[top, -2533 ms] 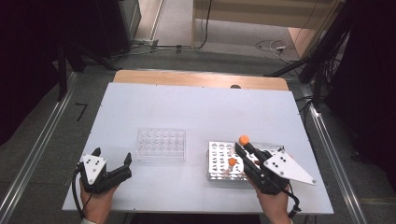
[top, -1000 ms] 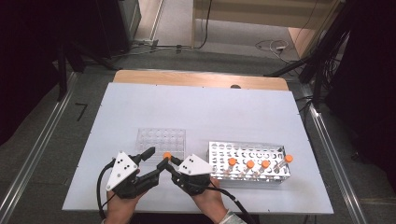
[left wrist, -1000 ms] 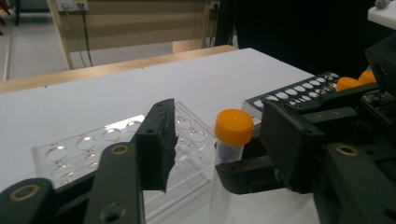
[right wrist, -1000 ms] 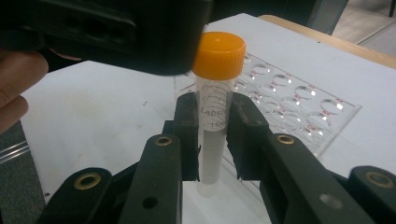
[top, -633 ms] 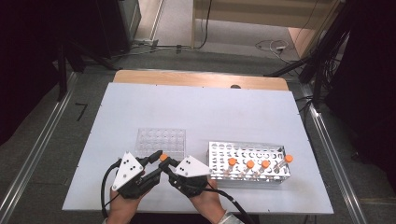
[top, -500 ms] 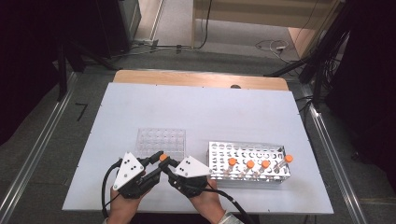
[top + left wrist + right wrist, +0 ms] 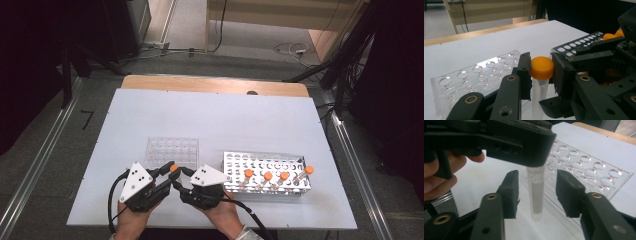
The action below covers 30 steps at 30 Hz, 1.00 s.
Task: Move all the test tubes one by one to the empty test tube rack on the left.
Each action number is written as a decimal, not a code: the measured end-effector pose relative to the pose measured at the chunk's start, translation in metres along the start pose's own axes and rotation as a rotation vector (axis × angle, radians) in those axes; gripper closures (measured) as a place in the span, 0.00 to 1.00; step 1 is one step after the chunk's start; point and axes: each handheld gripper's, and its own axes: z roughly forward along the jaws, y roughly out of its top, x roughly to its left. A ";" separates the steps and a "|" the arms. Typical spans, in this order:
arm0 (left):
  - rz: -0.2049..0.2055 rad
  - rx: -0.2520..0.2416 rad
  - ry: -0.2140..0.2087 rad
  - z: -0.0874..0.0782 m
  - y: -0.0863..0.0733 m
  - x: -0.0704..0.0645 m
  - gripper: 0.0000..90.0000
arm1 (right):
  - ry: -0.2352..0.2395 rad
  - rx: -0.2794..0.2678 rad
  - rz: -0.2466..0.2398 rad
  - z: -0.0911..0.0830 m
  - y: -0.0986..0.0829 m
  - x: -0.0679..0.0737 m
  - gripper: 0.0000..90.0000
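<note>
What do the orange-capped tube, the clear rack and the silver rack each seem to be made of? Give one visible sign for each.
Tube: likely translucent plastic, frosted; cap smooth matte plastic.
Clear rack: probably acrylic, see-through, red printed labels.
Silver rack: looks like metal, shiny perforated sheet.

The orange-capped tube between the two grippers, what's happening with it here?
A person is passing a tube from one handheld gripper to the other above the table, just in front of the clear plastic rack. The left gripper is shut on the tube's orange cap, holding it upright. The right gripper has its jaws open on either side of the tube body, not touching it. Four more orange-capped tubes stand in the metal rack to the right.
</note>
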 end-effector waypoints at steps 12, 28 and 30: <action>-0.071 -0.032 0.017 -0.009 0.006 0.016 0.77 | 0.011 0.034 0.004 -0.031 -0.011 -0.007 0.35; -0.115 -0.073 0.110 -0.022 0.019 0.041 0.77 | 0.007 0.025 0.001 -0.066 -0.023 -0.008 0.32; -0.116 -0.084 0.129 -0.025 0.022 0.045 0.77 | 0.010 0.026 0.010 -0.068 -0.026 -0.009 0.32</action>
